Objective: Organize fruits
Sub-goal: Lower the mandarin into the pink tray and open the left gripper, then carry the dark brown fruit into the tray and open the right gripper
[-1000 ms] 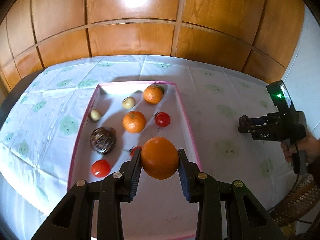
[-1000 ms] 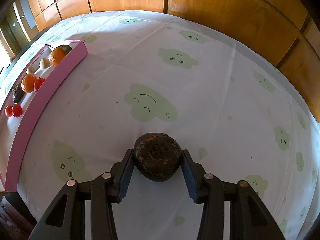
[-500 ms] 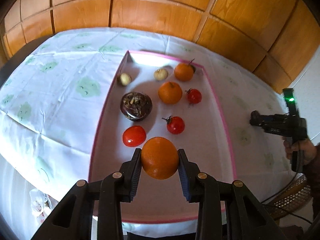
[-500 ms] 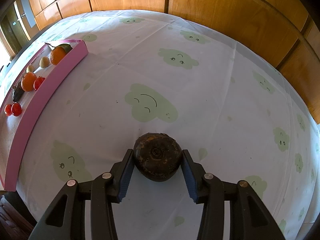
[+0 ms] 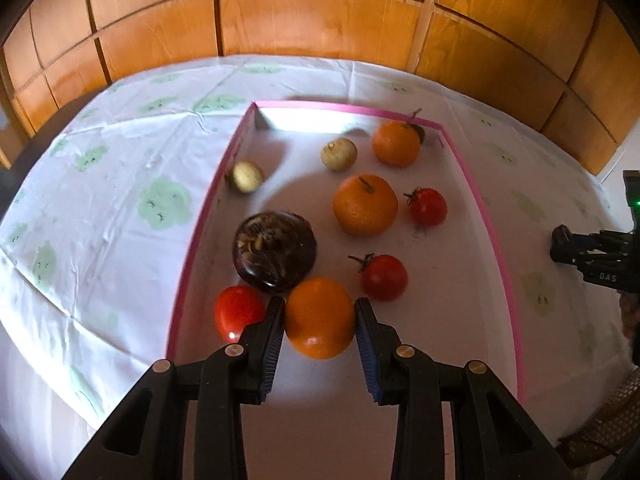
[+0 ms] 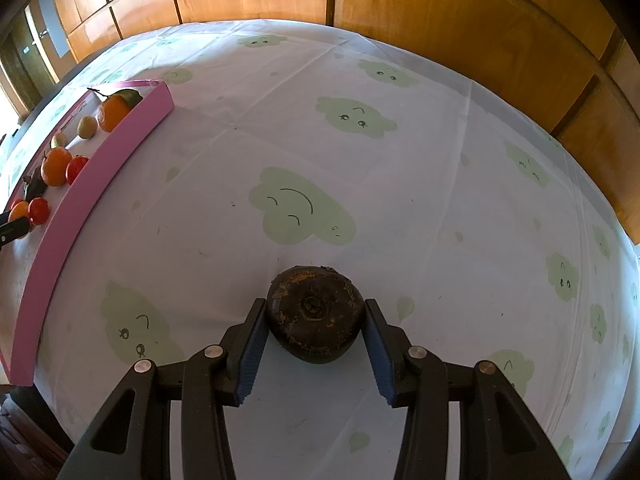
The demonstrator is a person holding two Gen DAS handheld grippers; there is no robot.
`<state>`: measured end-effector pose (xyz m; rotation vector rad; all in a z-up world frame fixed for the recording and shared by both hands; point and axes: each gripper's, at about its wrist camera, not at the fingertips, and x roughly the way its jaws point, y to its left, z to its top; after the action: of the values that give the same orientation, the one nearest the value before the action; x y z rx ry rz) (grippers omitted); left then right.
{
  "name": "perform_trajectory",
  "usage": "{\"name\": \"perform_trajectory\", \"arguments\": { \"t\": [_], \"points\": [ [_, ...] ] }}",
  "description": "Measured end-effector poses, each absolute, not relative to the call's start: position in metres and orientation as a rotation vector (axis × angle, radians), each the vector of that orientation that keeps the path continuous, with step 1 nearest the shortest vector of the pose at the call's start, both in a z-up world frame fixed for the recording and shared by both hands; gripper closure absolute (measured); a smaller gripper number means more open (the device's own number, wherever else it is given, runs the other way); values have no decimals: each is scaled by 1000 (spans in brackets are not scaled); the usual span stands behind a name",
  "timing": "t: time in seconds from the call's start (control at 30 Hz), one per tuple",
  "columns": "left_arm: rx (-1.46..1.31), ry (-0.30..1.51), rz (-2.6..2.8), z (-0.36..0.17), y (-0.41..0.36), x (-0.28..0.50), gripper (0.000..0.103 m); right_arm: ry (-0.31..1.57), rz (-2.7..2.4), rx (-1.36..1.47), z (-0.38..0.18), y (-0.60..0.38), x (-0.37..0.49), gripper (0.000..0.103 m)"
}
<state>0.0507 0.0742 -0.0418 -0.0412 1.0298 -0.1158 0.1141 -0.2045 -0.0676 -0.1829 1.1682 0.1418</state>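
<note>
The orange [image 5: 319,318] sits between the blue pads of the left gripper [image 5: 320,320], which squeeze it from both sides. It hangs low over the near end of the pink tray [image 5: 496,240], just by a red tomato [image 5: 238,312] and the big dark purple fruit [image 5: 275,250]. I cannot tell if the orange touches the tray floor yet.

A lot looks done. Two more oranges, two more tomatoes and two small pale fruits lie in the tray. I think this orange is about to be let go there.

One thing is left outside. The right gripper [image 6: 316,322] is closed on a dark round fruit [image 6: 314,316], out over the white cloth with green clouds [image 6: 300,208], well apart from the tray. That fruit probably goes in next.

Both grippers point steeply down.
</note>
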Motion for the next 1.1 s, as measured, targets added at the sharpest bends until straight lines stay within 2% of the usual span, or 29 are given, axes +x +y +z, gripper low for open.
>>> {"name": "perform_trajectory", "arguments": {
  "t": [0.13, 0.67, 1.1],
  "points": [
    [-62, 1007, -108, -38, 78, 42, 59, 1171, 141, -178, -67, -206, 116, 56],
    [-30, 913, -18, -15, 65, 28, 59, 1200, 128, -125, -67, -213, 125, 56],
    [-25, 919, -24, -14, 62, 26, 59, 1202, 123, -138, -64, -211, 125, 56]
  ]
}}
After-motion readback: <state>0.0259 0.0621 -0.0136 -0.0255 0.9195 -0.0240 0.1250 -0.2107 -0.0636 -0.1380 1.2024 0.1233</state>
